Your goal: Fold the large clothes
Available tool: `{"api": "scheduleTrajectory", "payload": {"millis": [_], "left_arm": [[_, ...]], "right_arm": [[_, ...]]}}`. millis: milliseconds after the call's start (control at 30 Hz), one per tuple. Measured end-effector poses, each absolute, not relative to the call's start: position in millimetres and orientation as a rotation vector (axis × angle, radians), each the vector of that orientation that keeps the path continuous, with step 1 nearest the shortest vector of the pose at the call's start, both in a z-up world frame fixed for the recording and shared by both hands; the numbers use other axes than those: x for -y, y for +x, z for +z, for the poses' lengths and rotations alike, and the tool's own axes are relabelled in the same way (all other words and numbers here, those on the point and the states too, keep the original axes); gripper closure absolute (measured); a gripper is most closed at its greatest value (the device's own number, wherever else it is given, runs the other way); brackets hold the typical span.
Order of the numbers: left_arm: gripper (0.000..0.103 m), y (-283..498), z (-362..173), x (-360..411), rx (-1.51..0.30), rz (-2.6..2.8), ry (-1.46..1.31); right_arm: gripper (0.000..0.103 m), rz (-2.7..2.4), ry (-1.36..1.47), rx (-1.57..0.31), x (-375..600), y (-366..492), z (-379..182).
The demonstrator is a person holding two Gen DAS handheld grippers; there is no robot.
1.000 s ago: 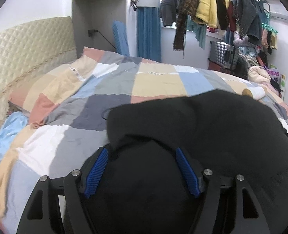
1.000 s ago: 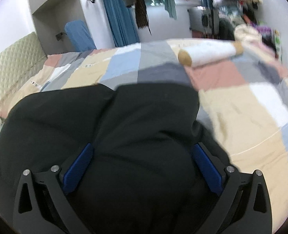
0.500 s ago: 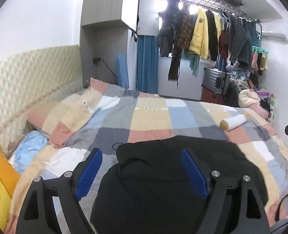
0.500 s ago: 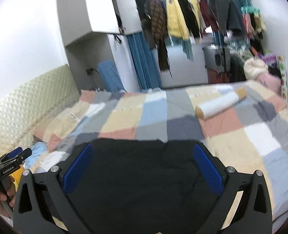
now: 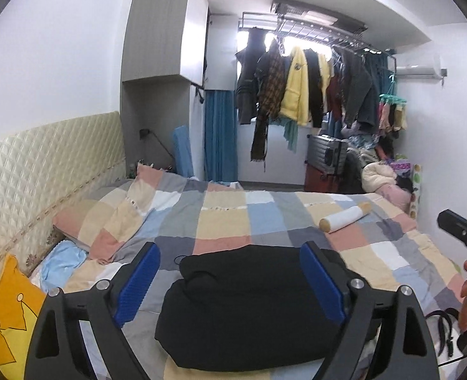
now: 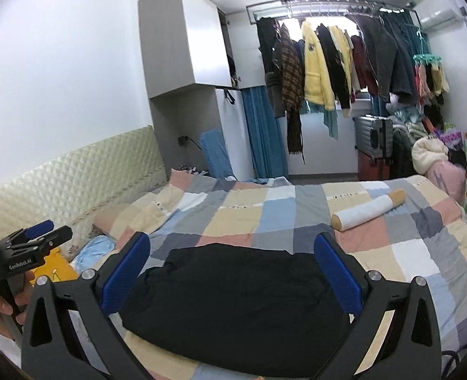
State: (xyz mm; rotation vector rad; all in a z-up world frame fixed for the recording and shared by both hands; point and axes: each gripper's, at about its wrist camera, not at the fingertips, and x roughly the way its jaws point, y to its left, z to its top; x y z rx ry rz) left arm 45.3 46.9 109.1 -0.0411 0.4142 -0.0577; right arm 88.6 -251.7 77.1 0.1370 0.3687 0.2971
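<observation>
While level above the black garment [image 5: 249, 304] — both hand-held grippers, left [image 5: 230, 281] and right [image 6: 232, 272], spread wide, empty.

Home bedroom, patchwork-quilted bed [image 6: 296, 212], padded headboard [image 6: 75, 183], clothes on ceiling rack [image 6: 344, 63], suitcase [image 6: 372, 139]

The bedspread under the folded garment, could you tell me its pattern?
Pastel patchwork checks on the bedspread, clearest in the right wrist view.
</observation>
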Motion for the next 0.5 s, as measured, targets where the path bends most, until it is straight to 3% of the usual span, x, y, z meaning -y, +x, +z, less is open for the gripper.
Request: {"api": "scheduleTrajectory", "payload": {"millis": [500], "left_arm": [[0.013,-25,106,-45,-0.423,-0.062,-0.045]], "right_arm": [[0.000,0.373,0.094,-0.334,230,22,76]]}}
